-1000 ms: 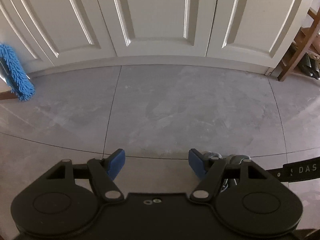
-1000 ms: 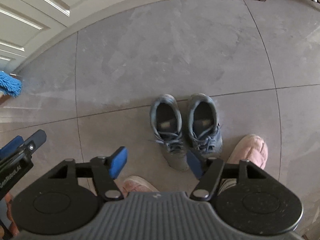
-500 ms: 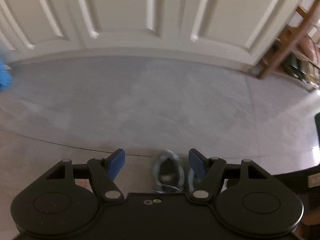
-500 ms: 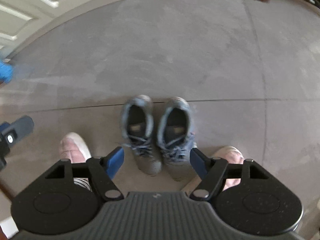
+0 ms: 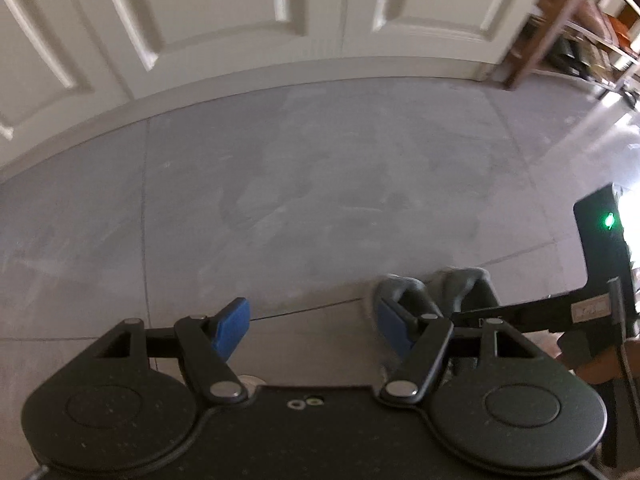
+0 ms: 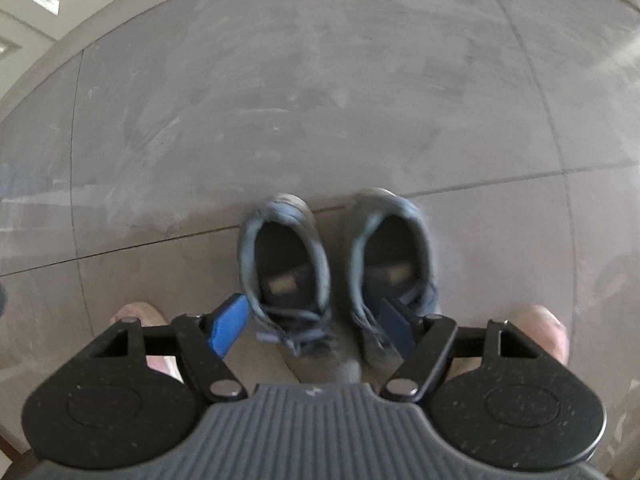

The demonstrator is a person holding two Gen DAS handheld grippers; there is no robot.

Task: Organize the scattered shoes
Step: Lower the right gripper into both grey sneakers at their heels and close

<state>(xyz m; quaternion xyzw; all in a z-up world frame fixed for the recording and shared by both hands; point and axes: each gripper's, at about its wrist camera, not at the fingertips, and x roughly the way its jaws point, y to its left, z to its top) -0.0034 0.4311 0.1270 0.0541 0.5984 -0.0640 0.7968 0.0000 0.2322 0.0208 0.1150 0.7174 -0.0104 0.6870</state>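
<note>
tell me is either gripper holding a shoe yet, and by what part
Nothing held. The right gripper and left gripper are both open and empty; the grey shoes sit untouched on the floor.

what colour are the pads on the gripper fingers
Blue pads, clearest in the right wrist view.

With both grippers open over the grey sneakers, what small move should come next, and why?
Probably lower the right gripper onto the left sneaker: its jaws are open and empty, and both sneakers stand side by side on the floor, untouched. The left gripper is open too, over bare tile.
</note>
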